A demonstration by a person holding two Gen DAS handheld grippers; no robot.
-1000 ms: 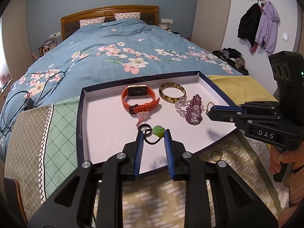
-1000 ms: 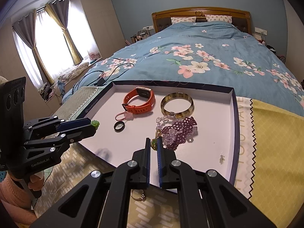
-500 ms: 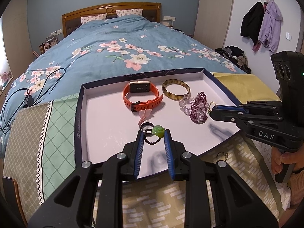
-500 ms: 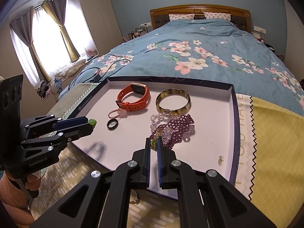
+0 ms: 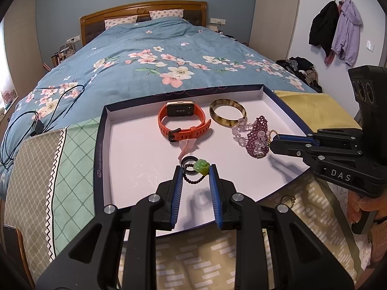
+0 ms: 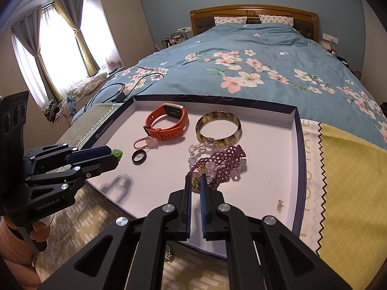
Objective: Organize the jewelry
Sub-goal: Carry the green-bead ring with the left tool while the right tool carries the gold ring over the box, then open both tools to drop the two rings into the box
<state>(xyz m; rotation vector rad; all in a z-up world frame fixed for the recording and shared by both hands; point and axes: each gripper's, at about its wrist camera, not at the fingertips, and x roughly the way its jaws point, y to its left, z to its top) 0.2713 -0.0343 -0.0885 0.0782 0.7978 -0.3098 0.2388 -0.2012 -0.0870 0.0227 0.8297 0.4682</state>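
A shallow white tray with a dark rim lies on the bed's foot. It holds an orange watch, a brown bangle, a purple bead bracelet, a pink charm and a black ring. My left gripper is shut on a black bead bracelet with a green charm, held just over the tray. My right gripper is shut on a gold chain with a green pendant, beside the purple beads. The left gripper also shows in the right wrist view.
A gold ring lies on the patterned cloth just outside the tray's near edge. A yellow cloth lies right of the tray. A blue floral duvet and a black cable lie beyond. Coats hang on the right wall.
Both grippers have moved a little forward over the tray, each still holding its piece. The things in the tray have not moved.
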